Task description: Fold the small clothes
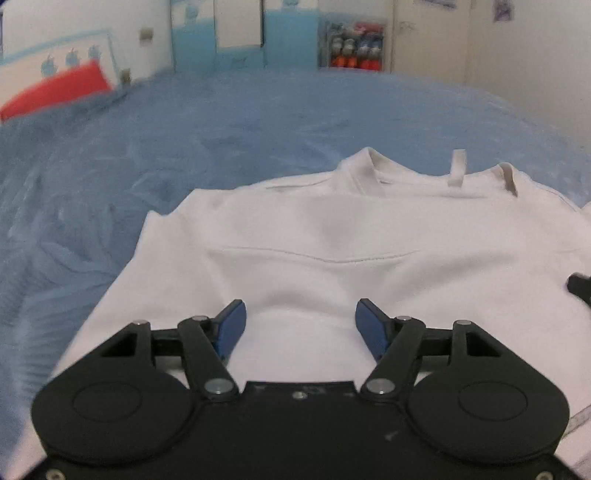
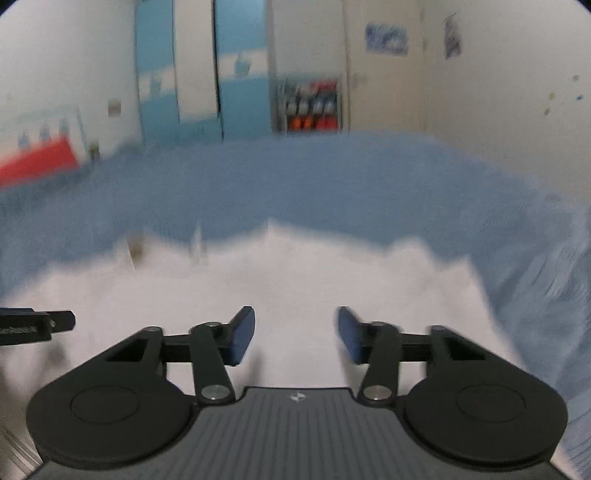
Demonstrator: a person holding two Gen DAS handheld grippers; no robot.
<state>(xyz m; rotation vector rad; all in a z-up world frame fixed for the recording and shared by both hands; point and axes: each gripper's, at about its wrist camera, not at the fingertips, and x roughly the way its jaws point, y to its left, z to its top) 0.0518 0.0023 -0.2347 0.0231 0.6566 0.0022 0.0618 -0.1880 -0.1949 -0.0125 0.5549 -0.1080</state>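
Note:
A small white sweatshirt lies flat on the blue bed cover, collar and hang loop at the far end. My left gripper is open and empty, low over the near part of the garment. My right gripper is open and empty over the right side of the same garment; this view is motion-blurred. A black part of the right gripper shows at the right edge of the left wrist view, and part of the left gripper shows at the left edge of the right wrist view.
The blue bed cover stretches far behind and to both sides of the garment. A red and white pillow lies at the far left. A blue and white wardrobe and a toy shelf stand beyond the bed.

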